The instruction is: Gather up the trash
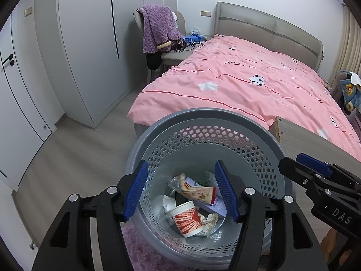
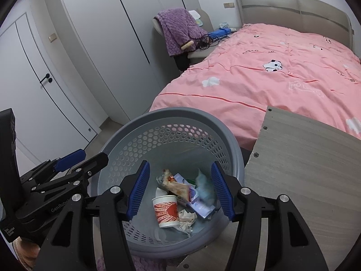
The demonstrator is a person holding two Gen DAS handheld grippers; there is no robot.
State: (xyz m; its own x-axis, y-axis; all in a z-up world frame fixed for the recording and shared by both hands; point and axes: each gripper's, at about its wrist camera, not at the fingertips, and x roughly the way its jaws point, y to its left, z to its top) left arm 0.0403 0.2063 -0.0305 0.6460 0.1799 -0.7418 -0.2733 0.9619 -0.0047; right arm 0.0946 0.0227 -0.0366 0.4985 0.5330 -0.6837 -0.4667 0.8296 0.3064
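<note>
**Floor, bed and board in this bedroom**

So the pale wood-look floor [image 1: 74, 149] carries the grey perforated bin [image 1: 203, 122], and a fuzzy purple rug [image 1: 144, 255] shows at the bin's base. The bed [image 2: 293, 11] is covered by a pink panda duvet [image 2: 259, 85]. The grey wood-grain board [image 2: 311, 162] beside the bin looks bare

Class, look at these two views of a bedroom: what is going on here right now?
A person is collecting trash with a gripper in each hand. Both the left gripper and the right gripper hang open and empty over a grey perforated bin beside the pink bed. Inside the bin lie a paper cup, a snack wrapper and crumpled tissue. Nothing is gripped at this moment.
</note>
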